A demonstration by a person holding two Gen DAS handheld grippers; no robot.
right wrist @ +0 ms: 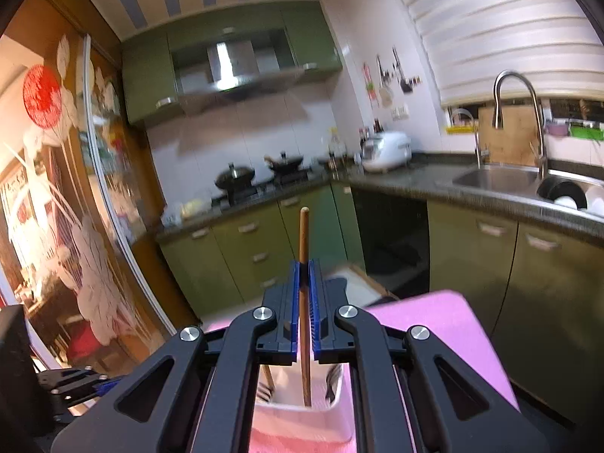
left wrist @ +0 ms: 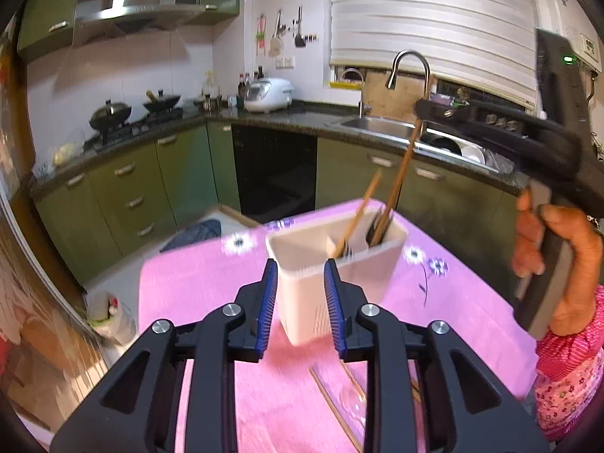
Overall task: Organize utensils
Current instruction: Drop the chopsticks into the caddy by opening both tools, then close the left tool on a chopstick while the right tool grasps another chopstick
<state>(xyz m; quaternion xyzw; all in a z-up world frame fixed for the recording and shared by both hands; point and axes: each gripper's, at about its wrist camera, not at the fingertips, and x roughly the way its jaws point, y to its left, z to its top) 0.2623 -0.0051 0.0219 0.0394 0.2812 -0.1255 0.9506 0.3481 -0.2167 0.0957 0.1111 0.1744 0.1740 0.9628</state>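
On my left, the black left gripper with blue pads (left wrist: 300, 298) hangs low over the pink flowered tablecloth (left wrist: 196, 283), its jaws parted and holding nothing, with a few loose wooden chopsticks (left wrist: 332, 404) lying on the cloth just below it. Dead ahead of it stands the white plastic utensil caddy with compartments (left wrist: 321, 294), already holding one leaning chopstick and some dark-handled cutlery. Further right, my right gripper (right wrist: 304, 283) is clenched on a single brown wooden chopstick (right wrist: 304, 234), held nearly upright with its lower tip inside the caddy's mouth. I judge I'm mid-drop: this stick only needs the jaws released so it settles into its compartment. Next I'd want the left gripper lowered onto a loose chopstick, squared along its length, since thin sticks roll away easily.
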